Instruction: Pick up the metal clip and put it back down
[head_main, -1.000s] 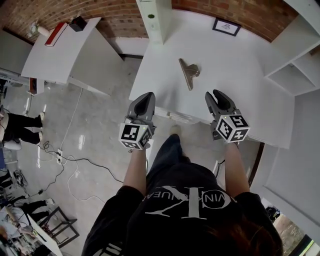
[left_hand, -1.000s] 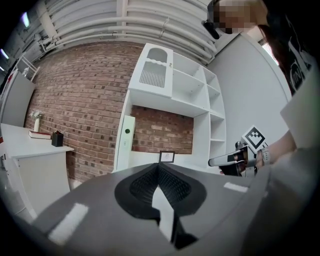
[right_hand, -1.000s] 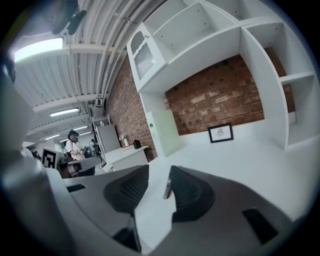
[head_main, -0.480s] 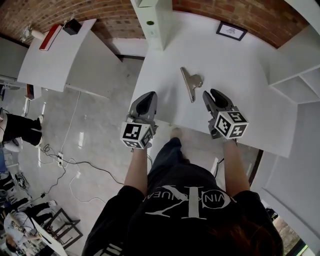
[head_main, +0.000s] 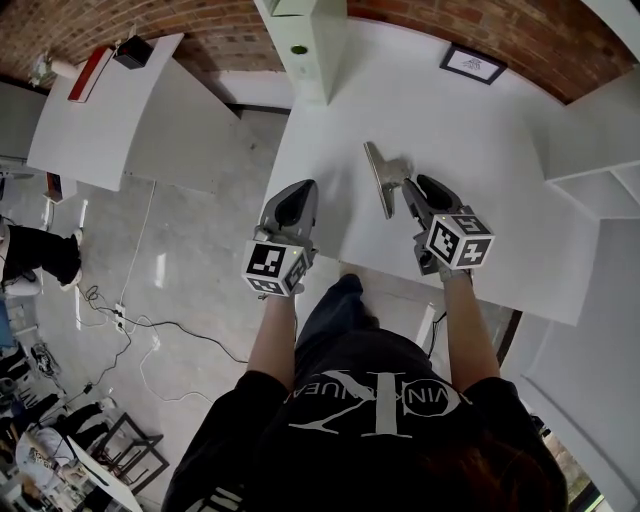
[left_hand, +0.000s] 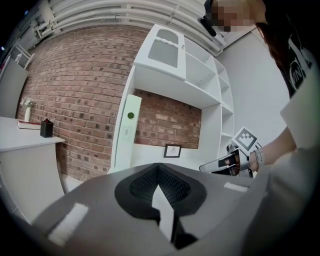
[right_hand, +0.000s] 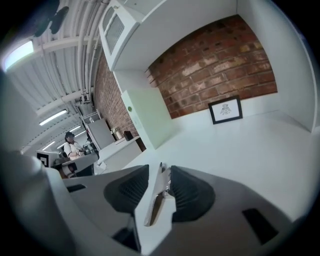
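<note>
1. The left tool (head_main: 299, 196) hangs over the near left edge of the worktop (head_main: 480, 140). Its jaws are together with nothing between them. It is well left of the task's thing and is best kept there, out of the way.
2. The right tool (head_main: 410, 187) is just beyond it, to the right, low over the worktop. Its jaws are only narrowly apart and stand on either side of the handle of the metal clip (head_main: 381, 178).
3. In the right gripper view the metal clip (right_hand: 156, 200) stands edge-on between the pads. The right pad looks to be against it, while a sliver of white shows on the left side. By my reading the grip is not yet firm.
4. The metal clip lies flat near the middle of the worktop, with its long bar running near to far and its handle turned right.
5. To do this step well, close squarely on the handle until both pads bear on it. Thin, smooth metal may twist or slip from a one-sided pinch. Then lift straight up.
6. Farthest off, a framed picture (head_main: 472, 63) leans by the brick wall (head_main: 420, 12), well apart from the work.
</note>
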